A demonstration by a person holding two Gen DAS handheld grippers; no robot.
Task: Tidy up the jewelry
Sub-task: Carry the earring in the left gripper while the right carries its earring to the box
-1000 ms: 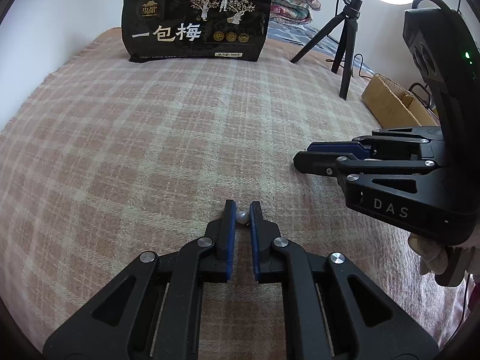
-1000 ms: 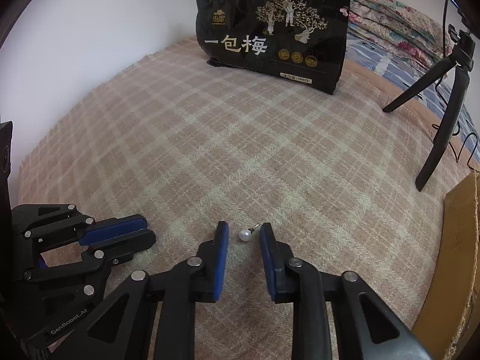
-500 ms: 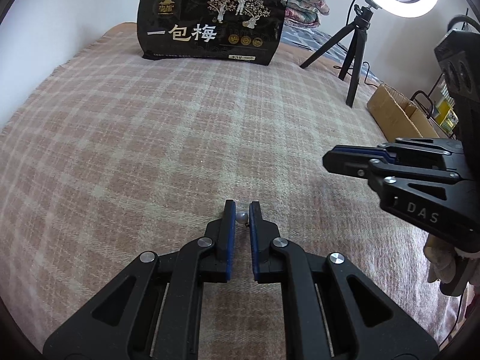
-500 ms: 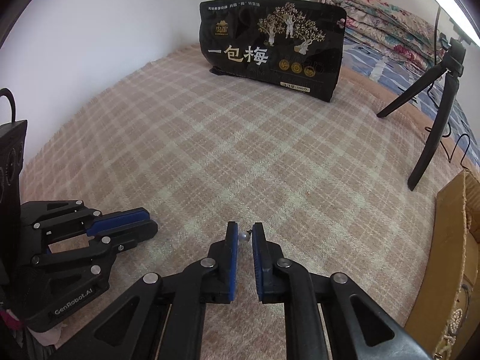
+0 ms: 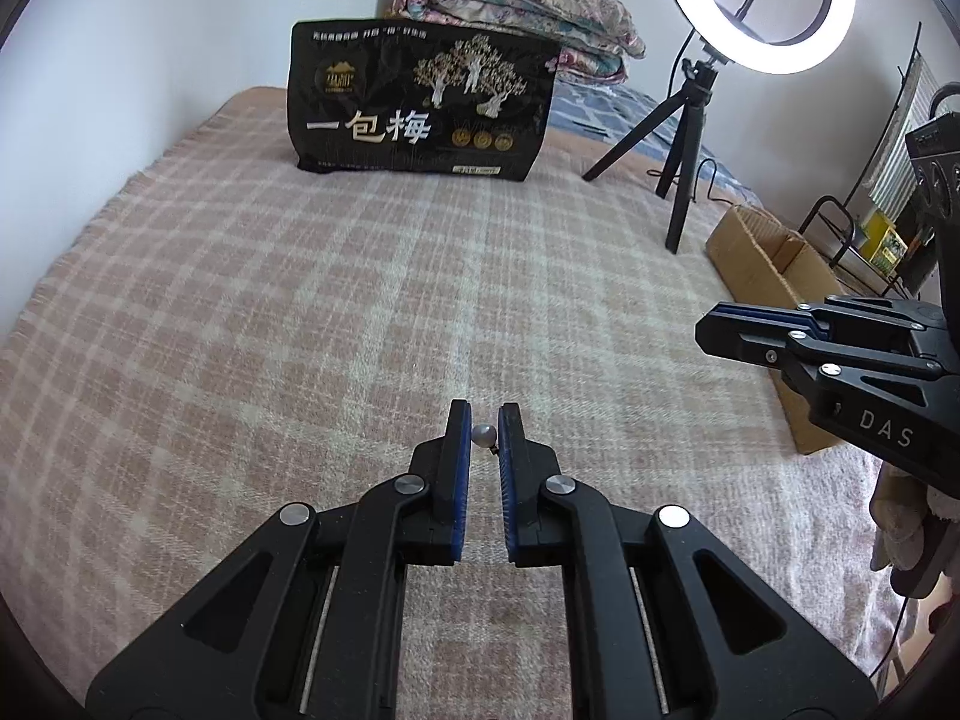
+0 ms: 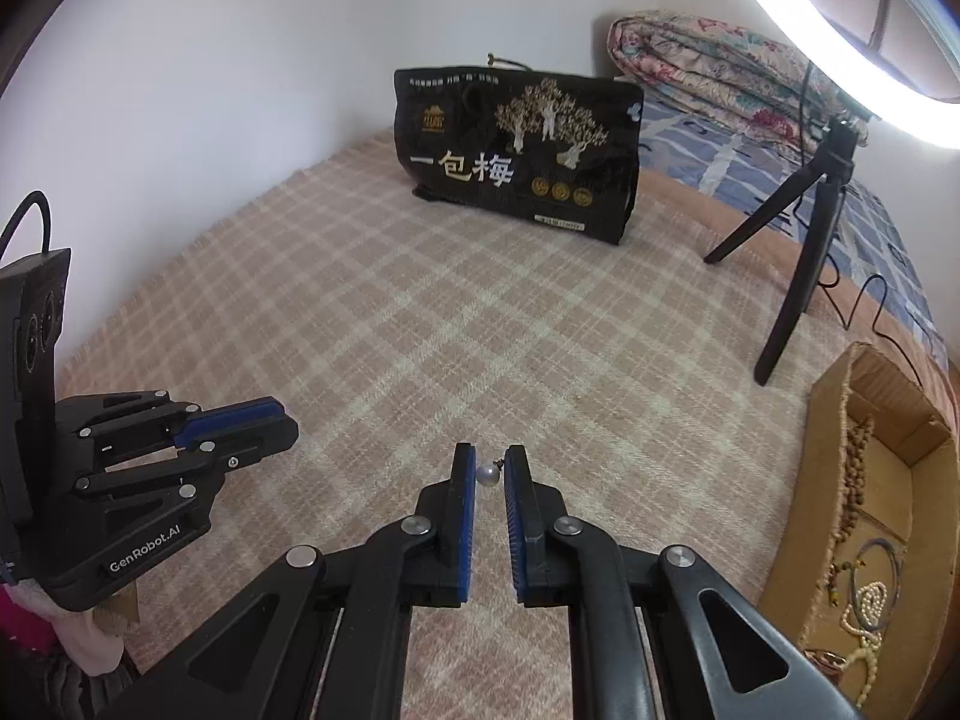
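Pinching a small pearl earring each, both grippers are clenched on their loads above the bed. Between the blue pads of the left gripper (image 5: 485, 433) sits one pearl (image 5: 483, 435), its tiny post poking toward the right pad; the right gripper (image 6: 489, 473) grips a second pearl (image 6: 487, 474) in the same way near its fingertips, a short post sticking up beside the right pad. Neither pearl touches the blanket (image 5: 288, 300), whose pink plaid weave lies below and ahead of both sets of fingers and looks bare of other jewelry as far as these views reach. Right of the right fingers stands a cardboard box (image 6: 888, 420) already holding pieces: a brown bead strand (image 6: 852, 468), a dark ring-shaped bangle (image 6: 877, 582) and a string of small pale beads (image 6: 864, 606). That suggests sorting is well under way, with these two earrings likely among the last loose items; what is left is to carry them to the box and let go, which has not yet been done. Further ahead of the fingers a black snack bag (image 5: 420, 102) stands upright, with a folded quilt (image 5: 528, 30) behind it and a ring light (image 5: 753, 6) on a tripod off to the right. Each gripper appears in the other's view, side by side and apart.
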